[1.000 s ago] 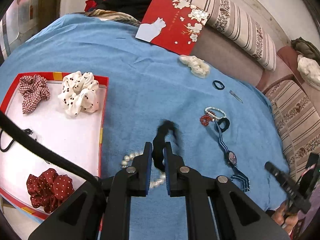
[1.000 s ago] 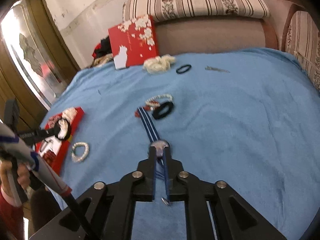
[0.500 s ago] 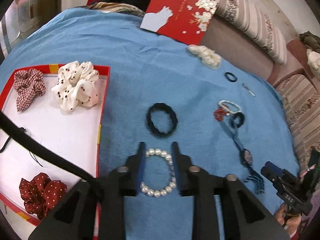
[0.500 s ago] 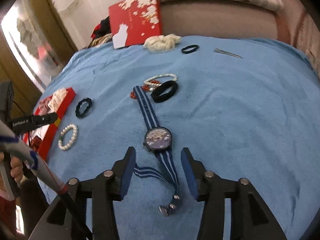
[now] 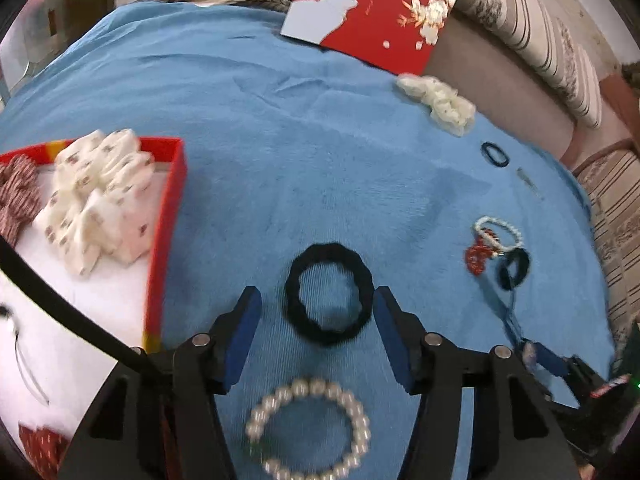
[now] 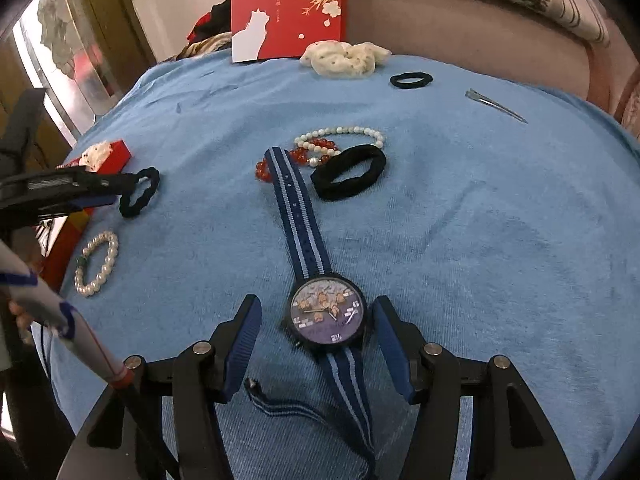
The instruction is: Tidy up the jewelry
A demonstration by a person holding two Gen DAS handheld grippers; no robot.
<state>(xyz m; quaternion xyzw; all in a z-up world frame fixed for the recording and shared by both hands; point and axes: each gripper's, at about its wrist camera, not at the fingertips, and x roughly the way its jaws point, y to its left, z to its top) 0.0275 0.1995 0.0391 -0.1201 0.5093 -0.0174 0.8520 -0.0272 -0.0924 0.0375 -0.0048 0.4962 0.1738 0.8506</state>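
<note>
Left gripper (image 5: 318, 312) jaws released around black scrunchie (image 5: 328, 292); only right view shows right gripper (image 6: 316, 324) released flanking watch (image 6: 326, 312).

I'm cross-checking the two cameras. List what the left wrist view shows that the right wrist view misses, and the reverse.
Only the left wrist view: the white tray floor and the checked scrunchie in it.

Only the right wrist view: the watch face, lying between the open right gripper.

Both: black ruffled hair tie, pearl bracelet, red card, cream scrunchie, blue cloth.
</note>
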